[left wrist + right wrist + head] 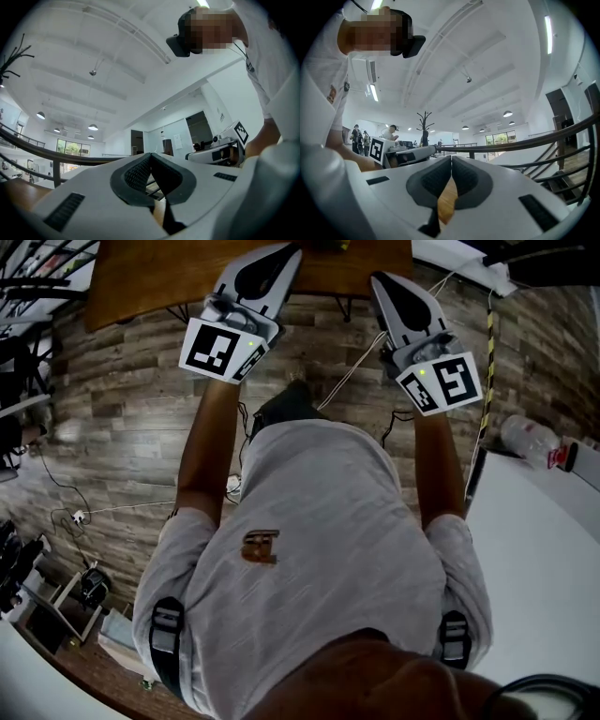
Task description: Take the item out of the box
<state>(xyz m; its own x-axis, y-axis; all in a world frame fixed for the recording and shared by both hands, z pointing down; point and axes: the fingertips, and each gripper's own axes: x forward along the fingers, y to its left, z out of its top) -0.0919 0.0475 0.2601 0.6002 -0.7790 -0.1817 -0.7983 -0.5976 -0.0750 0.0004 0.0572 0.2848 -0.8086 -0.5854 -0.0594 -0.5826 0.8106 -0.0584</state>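
At the top of the head view, L to R: my left gripper has its tip over the brown wooden tabletop, jaws pressed together w/ nothing between them. The right gripper is beside it at the same edge, also closed & empty. Far right, a clear bottle lies on a white table.

The box & its item show in no view, so I can't say where they are; prob. further along the wooden top.

Step in hand, as I read it, is the approach. I'd get the box in frame first, open both jaws before reaching in, steady the box w/ one gripper & lift the item straight up w/ the other.

Count: 2 grippers, 1 wooden top, 1 bottle, 1 white table, 0 boxes, 0 items visible.
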